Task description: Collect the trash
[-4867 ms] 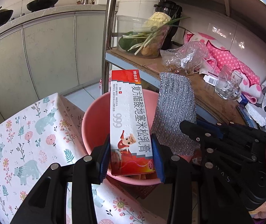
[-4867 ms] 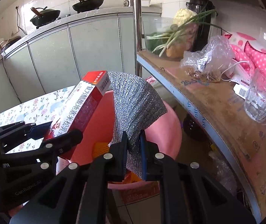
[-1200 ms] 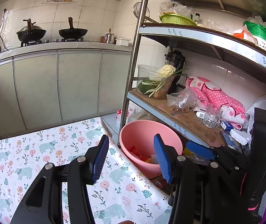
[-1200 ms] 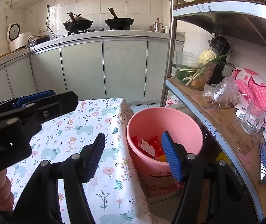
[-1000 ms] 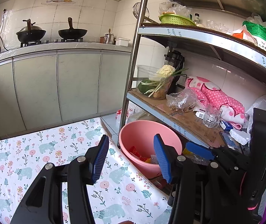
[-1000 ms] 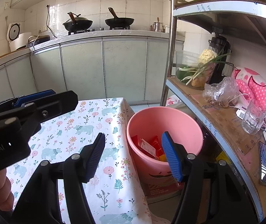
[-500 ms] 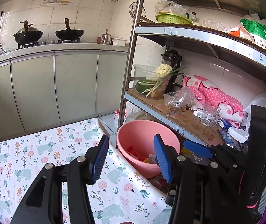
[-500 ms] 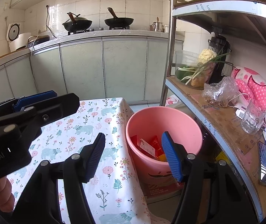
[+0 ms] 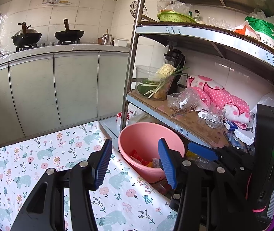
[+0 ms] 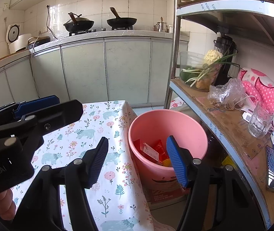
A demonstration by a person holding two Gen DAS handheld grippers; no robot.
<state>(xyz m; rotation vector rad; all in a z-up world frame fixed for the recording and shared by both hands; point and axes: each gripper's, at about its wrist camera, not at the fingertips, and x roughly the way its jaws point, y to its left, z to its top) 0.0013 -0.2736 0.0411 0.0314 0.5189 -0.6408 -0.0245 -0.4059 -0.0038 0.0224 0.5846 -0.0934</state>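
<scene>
Right wrist: bucket [image 10: 185,121] contents half-hidden

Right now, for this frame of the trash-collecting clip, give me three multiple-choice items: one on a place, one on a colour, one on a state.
1. Where does the bucket stand?
A. On the counter by the pans
B. On the floor between the table and the shelf rack
C. On the rack's top shelf

2. What colour is the bucket?
A. Green
B. Grey
C. Pink

3. How is the right gripper?
A. Open, holding nothing
B. Shut on a box
C. Shut on a cloth

Answers:
1 B: it sits low beside the table's edge, below the rack's wooden shelf.
2 C: its wall and rim are pink in both views.
3 A: its blue pads stand well apart with only the bucket and table seen beyond them.
</scene>
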